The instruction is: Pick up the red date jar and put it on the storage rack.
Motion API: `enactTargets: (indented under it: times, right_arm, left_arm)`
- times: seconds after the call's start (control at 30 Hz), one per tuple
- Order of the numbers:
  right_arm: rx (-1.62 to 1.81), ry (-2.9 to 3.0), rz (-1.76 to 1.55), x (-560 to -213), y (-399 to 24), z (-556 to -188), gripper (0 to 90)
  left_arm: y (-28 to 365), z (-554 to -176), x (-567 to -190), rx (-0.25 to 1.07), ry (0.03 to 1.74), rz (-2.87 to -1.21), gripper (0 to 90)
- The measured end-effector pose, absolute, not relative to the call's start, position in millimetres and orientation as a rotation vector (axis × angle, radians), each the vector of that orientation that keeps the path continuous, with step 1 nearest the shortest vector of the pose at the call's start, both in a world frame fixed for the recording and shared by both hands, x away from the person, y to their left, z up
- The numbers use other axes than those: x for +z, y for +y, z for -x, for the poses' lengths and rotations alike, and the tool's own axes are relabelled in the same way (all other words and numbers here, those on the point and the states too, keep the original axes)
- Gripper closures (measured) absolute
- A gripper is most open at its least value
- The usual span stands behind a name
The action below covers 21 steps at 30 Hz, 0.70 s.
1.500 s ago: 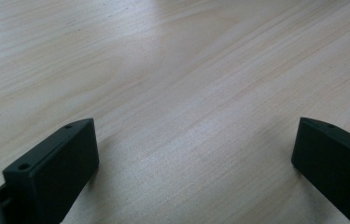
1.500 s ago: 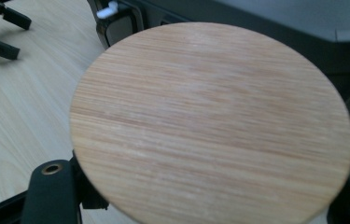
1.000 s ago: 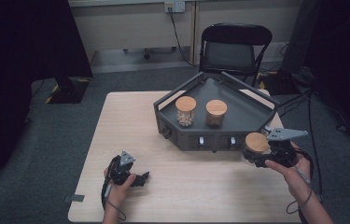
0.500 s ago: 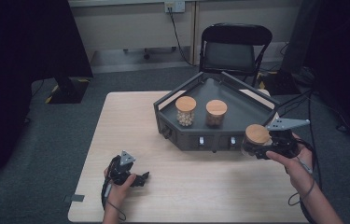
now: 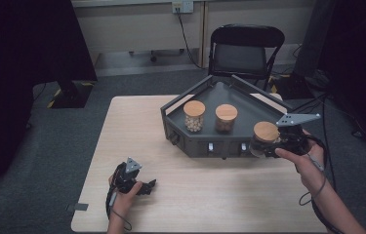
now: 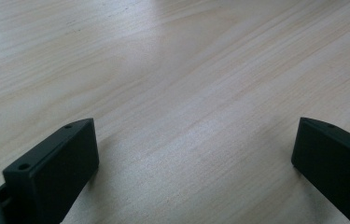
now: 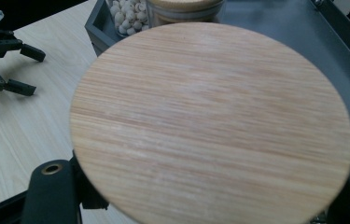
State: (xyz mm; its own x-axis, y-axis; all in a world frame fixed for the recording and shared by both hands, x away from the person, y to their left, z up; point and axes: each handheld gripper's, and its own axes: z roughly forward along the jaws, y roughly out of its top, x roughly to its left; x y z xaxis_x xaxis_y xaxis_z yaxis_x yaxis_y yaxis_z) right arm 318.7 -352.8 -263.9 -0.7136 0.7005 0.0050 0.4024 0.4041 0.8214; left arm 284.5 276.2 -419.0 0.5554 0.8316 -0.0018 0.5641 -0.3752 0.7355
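Right gripper (image 5: 267, 145): fingers clamp a clear glass jar with round wooden lid (image 5: 264, 137), raised at the dark grey angular tray's (image 5: 249, 105) 4 o'clock corner | left gripper (image 5: 144, 186): fingers spread, nothing between, on pale wooden table (image 5: 136, 126)

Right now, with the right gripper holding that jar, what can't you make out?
- Held jar: contents, right gripper view; its wooden lid covers the glass.
- Held jar: contents, high view; too small, and the right gripper hides its side.
- Middle jar: contents, high view; too small.
- Tray: front buttons' markings, high view; too small.
- Left gripper: body, left gripper view; cut off by the bottom edge.
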Motion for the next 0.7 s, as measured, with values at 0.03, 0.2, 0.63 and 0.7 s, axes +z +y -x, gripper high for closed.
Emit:
enactTargets:
  times: [0.03, 0.2, 0.63, 0.7]
  right_arm:
    - [1.22, 2.323, -0.955, -262.8, -352.3, -319.7, 25.9]
    - [1.228, 2.316, -0.972, -257.5, -351.8, -326.4, 25.9]
    - [1.221, 2.275, -1.02, -249.9, -346.8, -342.6, 25.9]
    - [1.223, 2.269, -1.03, -250.3, -346.4, -345.4, 25.9]
  left_arm:
    - [276.2, -284.5, -418.9, 0.488, 1.117, -2.088, 0.1]
    - [276.2, -284.5, -419.0, 0.488, 1.117, -2.087, 0.1]
    - [276.3, -284.5, -419.0, 0.487, 1.117, -2.087, 0.1]
    - [276.2, -284.5, -418.9, 0.487, 1.117, -2.087, 0.1]
